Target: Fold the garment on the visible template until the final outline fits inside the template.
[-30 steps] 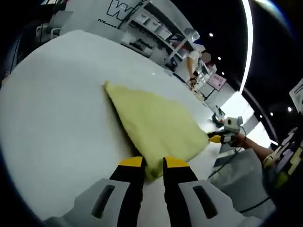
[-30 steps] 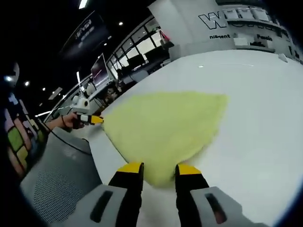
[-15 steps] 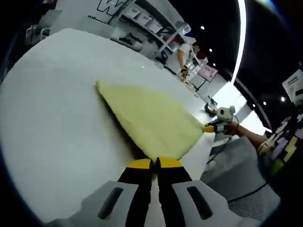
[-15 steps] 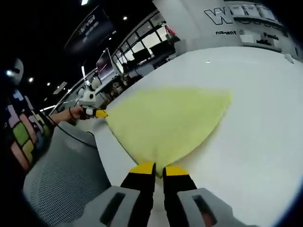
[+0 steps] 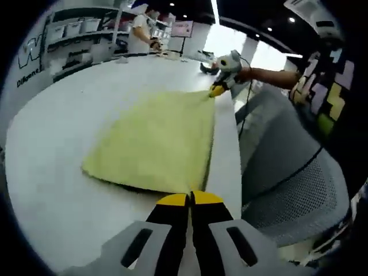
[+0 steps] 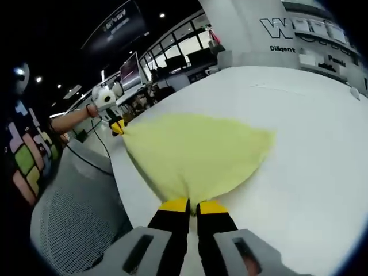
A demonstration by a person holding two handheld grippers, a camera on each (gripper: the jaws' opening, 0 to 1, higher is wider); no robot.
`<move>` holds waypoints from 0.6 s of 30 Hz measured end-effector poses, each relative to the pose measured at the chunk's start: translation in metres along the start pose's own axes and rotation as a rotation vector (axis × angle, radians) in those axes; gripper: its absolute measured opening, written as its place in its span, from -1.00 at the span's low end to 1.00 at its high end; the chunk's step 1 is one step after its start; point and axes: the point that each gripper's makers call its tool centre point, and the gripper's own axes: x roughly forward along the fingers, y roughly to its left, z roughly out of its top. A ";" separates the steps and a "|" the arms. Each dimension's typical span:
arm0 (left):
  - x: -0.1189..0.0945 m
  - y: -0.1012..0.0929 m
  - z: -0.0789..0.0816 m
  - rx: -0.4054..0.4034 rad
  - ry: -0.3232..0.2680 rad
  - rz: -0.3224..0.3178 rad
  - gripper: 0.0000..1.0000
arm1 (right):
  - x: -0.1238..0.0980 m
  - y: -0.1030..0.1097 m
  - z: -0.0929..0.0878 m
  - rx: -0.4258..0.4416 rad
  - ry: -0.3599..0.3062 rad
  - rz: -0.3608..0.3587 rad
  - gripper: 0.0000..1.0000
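Observation:
A pale yellow garment [image 5: 155, 141] lies spread on the white table [image 5: 52, 144]. My left gripper [image 5: 190, 199] is shut on its near corner at the table's edge. At the far corner along that same edge, my right gripper [image 5: 217, 89], held in a hand, pinches the cloth. In the right gripper view, the yellow garment [image 6: 198, 152] fans out from my right gripper [image 6: 192, 204], which is shut on its corner. There my left gripper [image 6: 118, 127] holds the other corner at the left of the table [image 6: 322, 144].
A grey mesh chair [image 5: 276, 172] stands just off the table edge, also seen as the chair [image 6: 75, 224] in the right gripper view. A person [image 5: 141, 29] stands by shelves [image 5: 69, 40] at the back. A white wall with lettering [image 6: 287, 26] rises behind the table.
Both grippers went from open around the garment's corners to shut on them. The left gripper's camera has swung round, so it now looks along the table edge.

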 end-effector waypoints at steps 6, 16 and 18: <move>0.020 -0.020 -0.018 0.073 0.114 -0.076 -1.00 | 0.002 -0.003 -0.017 -0.016 0.064 -0.001 -1.00; 0.027 -0.028 -0.039 0.102 0.208 -0.094 -1.00 | 0.005 0.003 -0.048 -0.138 0.221 0.034 -1.00; 0.025 -0.024 -0.039 0.131 0.233 -0.079 -1.00 | 0.006 0.004 -0.047 -0.115 0.210 0.027 -1.00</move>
